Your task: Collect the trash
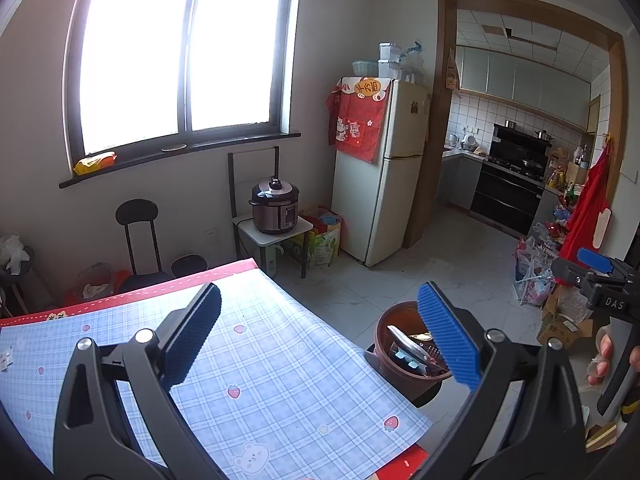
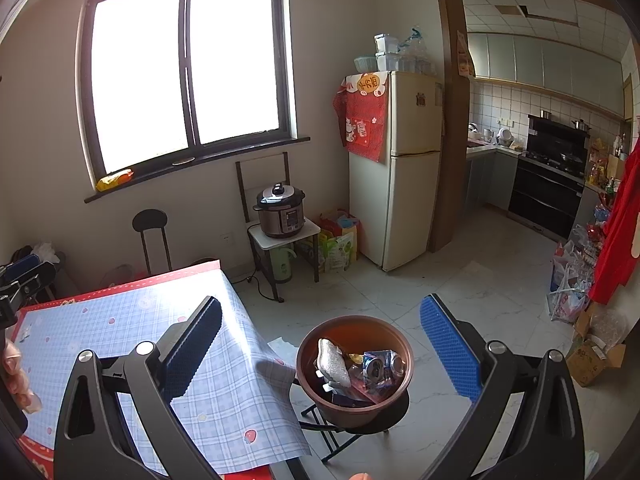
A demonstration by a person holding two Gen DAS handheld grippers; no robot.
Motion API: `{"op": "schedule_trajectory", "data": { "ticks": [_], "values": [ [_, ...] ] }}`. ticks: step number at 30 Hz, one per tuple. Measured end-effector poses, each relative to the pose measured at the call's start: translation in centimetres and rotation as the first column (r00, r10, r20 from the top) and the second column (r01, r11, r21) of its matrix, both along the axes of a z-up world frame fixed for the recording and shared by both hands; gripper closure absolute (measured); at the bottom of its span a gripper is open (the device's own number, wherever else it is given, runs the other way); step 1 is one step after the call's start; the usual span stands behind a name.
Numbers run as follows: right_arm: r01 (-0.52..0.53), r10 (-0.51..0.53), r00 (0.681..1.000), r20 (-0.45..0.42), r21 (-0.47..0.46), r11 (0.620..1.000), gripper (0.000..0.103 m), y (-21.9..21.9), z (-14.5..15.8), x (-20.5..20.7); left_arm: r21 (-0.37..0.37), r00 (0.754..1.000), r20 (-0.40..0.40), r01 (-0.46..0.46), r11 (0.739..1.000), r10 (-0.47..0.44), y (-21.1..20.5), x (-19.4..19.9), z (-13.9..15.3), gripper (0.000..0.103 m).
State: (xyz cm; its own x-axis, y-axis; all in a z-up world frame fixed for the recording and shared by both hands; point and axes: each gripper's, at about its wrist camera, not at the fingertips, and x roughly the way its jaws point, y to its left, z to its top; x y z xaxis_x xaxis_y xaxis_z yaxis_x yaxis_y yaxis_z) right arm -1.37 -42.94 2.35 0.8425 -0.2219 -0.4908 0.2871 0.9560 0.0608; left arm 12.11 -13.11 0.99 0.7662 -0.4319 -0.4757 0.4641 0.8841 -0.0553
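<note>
A brown round bin stands on a black stool beside the table's right edge. Inside it lie a white sponge-like piece, a crushed blue can and other scraps. In the left wrist view the same bin shows behind the blue right finger. My left gripper is open above the blue checked tablecloth, holding nothing. My right gripper is open and empty, above the bin and the table's corner. The right gripper also appears at the left wrist view's right edge, held by a hand.
A pressure cooker sits on a small white stand by the wall. A white fridge stands at the kitchen doorway. Bags and cardboard boxes line the right wall. A black stool stands behind the table. White tiled floor spreads between.
</note>
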Motion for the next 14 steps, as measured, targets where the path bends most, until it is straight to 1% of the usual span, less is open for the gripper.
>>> {"op": "schedule_trajectory", "data": {
  "ticks": [14],
  "values": [
    [0.011,-0.011,1.0,-0.004,0.006,1.0,0.005,-0.27,-0.39,-0.2,0.008,1.0,-0.013,-0.007,1.0,0.007,-0.56,0.03,-0.32,0.006]
  ]
}}
